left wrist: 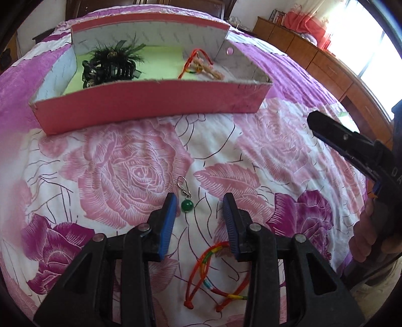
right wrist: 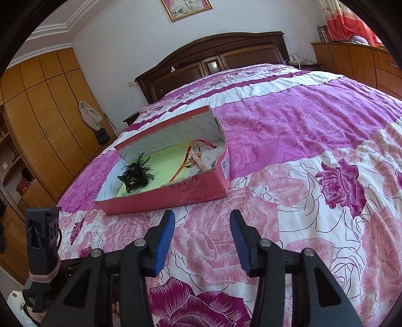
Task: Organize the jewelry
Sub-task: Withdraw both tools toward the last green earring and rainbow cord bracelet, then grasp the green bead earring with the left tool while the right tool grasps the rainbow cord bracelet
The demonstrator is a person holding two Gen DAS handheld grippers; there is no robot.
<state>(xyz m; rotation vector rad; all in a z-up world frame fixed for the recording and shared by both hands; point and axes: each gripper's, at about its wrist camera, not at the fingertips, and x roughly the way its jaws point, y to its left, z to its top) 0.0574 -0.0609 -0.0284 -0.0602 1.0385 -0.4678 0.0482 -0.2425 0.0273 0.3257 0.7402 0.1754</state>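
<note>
a green bead pendant with a silver hook lies flat on the bedspread, a red multicoloured cord bracelet near it at five o'clock; the pink box sits at twelve.

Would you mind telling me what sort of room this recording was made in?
A bedroom, almost certainly: the work surface is a bed with a floral quilt, backed by a dark wooden headboard, with a wardrobe along the wall.

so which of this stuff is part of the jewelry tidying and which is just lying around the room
Part of the job:
- green bead pendant
- red cord bracelet
- pink box
- black feather hair clip, in the box
- corded charm, in the box

Just lying about:
- floral bedspread
- wardrobe
- framed picture
</note>
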